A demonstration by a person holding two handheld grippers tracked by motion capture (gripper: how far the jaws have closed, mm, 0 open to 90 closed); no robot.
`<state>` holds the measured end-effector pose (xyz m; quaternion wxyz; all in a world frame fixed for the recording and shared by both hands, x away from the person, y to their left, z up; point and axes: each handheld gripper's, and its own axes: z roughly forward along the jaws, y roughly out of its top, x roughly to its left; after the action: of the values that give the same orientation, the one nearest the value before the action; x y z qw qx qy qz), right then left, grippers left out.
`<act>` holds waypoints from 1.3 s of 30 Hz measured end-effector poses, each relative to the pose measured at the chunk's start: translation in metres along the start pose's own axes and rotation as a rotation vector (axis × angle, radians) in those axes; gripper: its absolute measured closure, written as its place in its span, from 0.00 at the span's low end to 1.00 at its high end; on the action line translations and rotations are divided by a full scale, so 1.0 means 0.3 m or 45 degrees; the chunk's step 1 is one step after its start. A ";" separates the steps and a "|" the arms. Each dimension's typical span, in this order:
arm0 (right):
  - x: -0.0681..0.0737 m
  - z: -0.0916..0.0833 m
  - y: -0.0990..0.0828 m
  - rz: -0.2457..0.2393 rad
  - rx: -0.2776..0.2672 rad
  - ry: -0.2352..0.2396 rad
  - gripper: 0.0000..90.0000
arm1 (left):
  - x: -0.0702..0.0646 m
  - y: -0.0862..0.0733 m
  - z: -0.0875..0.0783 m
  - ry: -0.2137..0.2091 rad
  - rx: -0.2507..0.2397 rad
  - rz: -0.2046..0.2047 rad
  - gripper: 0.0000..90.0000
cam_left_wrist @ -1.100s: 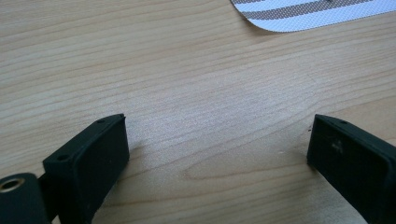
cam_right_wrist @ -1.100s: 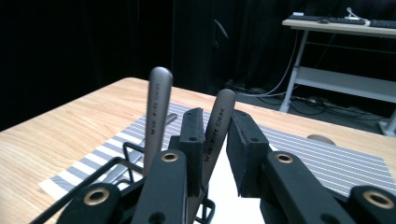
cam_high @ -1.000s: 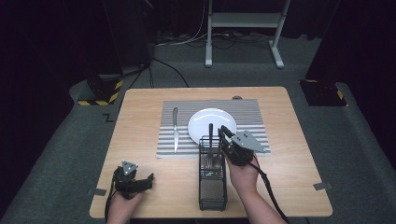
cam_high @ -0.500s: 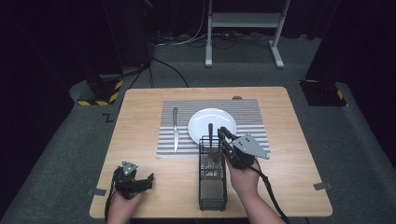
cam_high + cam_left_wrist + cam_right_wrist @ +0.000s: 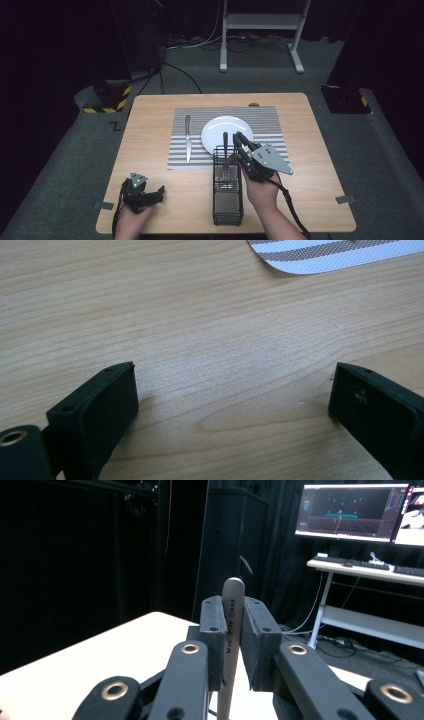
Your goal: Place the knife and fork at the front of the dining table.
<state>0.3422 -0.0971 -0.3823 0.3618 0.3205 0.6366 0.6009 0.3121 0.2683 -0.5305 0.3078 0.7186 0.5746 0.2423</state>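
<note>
A black wire cutlery basket (image 5: 228,200) lies on the wooden table (image 5: 150,120) near the front edge. A metal fork (image 5: 225,142) stands in it, handle up and tines down inside the wire. My right gripper (image 5: 239,140) reaches over the basket's far end. In the right gripper view its pads (image 5: 212,625) are shut on the fork's handle (image 5: 233,595), which pokes up above them. My left gripper (image 5: 150,195) rests at the front left. Its jaws stand open over bare wood (image 5: 225,340), gripper midpoint (image 5: 232,385).
A striped placemat (image 5: 270,125) carries a white plate (image 5: 212,127) and a knife (image 5: 188,137) to the plate's left. Behind the table stand a white frame (image 5: 260,35) and yellow-black floor blocks (image 5: 107,97). A desk with monitors (image 5: 350,510) stands far off.
My right gripper has risen slightly with the fork handle between its jaws. The left gripper has stayed where it was.
</note>
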 end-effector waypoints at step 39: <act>-0.155 -0.101 0.099 -0.041 -0.114 -0.174 0.90 | 0.000 0.000 0.000 0.001 0.000 -0.001 0.07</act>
<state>0.3405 -0.1504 -0.3486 0.4282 0.3339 0.5879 0.5996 0.3120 0.2683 -0.5305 0.3078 0.7184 0.5749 0.2424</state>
